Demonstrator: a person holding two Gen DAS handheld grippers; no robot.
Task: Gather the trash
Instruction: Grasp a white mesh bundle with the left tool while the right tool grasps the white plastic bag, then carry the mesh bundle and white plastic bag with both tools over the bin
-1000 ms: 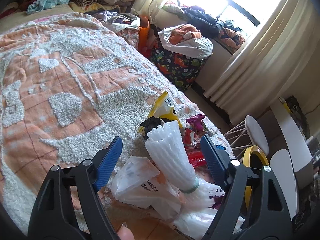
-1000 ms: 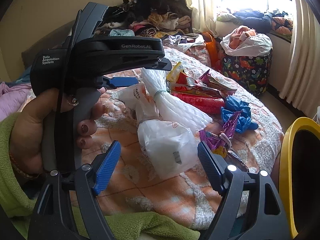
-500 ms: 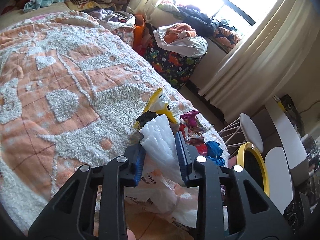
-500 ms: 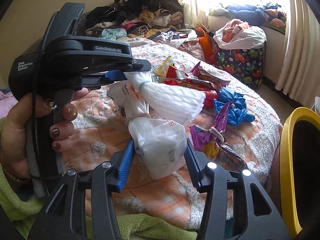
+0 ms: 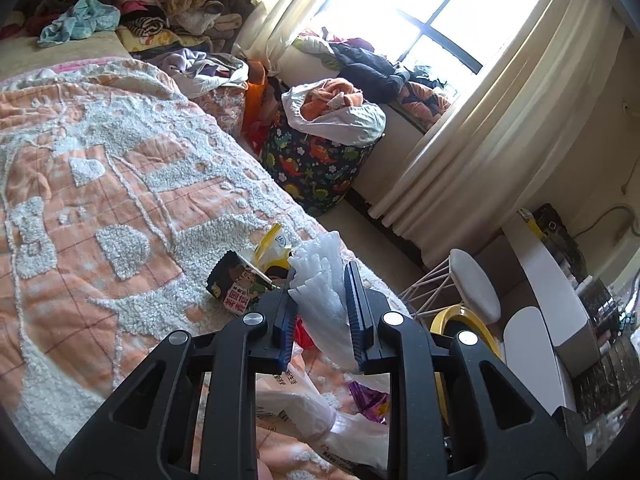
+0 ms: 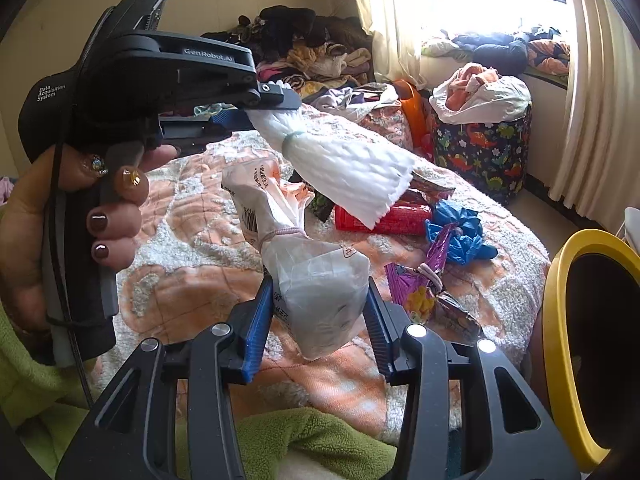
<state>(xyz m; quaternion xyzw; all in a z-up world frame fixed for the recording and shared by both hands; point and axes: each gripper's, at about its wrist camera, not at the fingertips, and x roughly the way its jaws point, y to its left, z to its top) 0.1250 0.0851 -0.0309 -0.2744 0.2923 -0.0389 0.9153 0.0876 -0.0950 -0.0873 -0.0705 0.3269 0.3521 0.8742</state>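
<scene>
On the orange and white bedspread [image 5: 120, 184] lies a heap of trash. My left gripper [image 5: 320, 280] has its jaws closing, pads pressed on a white foam net bundle [image 5: 324, 300] lifted off the bed. The right wrist view shows that left gripper [image 6: 264, 110] in a person's hand, the foam net bundle [image 6: 344, 168] hanging from it. My right gripper [image 6: 318, 312] has its jaws closing too, pads against a tied white plastic bag [image 6: 316, 276]. Beyond lie a red packet [image 6: 384, 218], a blue plastic scrap [image 6: 460, 228] and a purple wrapper [image 6: 416, 280].
A yellow-rimmed bin [image 6: 560, 320] stands off the bed's right edge, by a white stool [image 5: 476, 284]. A dinosaur-print basket [image 5: 316, 160] full of clothes sits under the window. Clothes pile up at the bed's far end. A dark snack packet [image 5: 240, 284] and a yellow bag [image 5: 276, 246] lie near the left gripper.
Both grippers have closed from wide open: the left onto the foam net bundle, which it has raised off the bed, the right onto the white plastic bag.
</scene>
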